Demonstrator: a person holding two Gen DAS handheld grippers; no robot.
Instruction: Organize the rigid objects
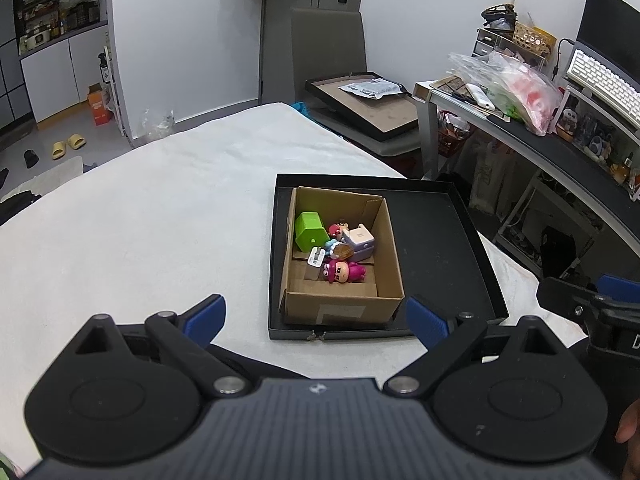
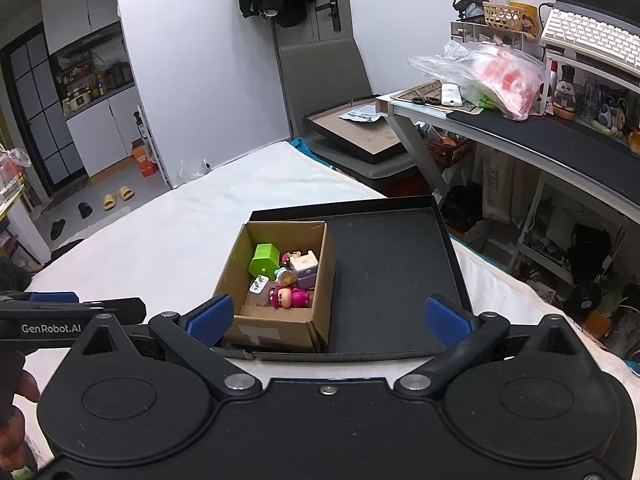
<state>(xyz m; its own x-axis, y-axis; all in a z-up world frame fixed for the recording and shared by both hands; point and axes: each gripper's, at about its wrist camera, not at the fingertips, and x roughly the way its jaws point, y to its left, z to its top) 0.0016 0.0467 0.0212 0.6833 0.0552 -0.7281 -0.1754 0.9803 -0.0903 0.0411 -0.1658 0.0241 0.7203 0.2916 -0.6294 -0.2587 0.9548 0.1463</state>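
A small cardboard box (image 1: 344, 300) (image 2: 280, 328) stands in the left part of a shallow black tray (image 1: 440, 240) (image 2: 392, 260) on the white table. Inside lie a green block (image 1: 309, 230) (image 2: 264, 260), a pink figure (image 1: 344, 271) (image 2: 291, 297), a lilac-white toy drawer unit (image 1: 360, 240) (image 2: 305, 267), a white charger (image 1: 316, 258) (image 2: 259, 286) and a red-capped figure (image 1: 336, 229). My left gripper (image 1: 316, 320) hovers open, just short of the tray's near edge. My right gripper (image 2: 330, 318) is open too, its fingers over the tray's near edge, holding nothing.
The white cloth table (image 1: 160, 200) (image 2: 168, 232) spreads out to the left. Beyond it stand a grey chair (image 1: 328, 48) and a framed board (image 1: 368, 108). A cluttered desk (image 1: 540, 136) (image 2: 540, 132) with a plastic bag and a keyboard lies to the right.
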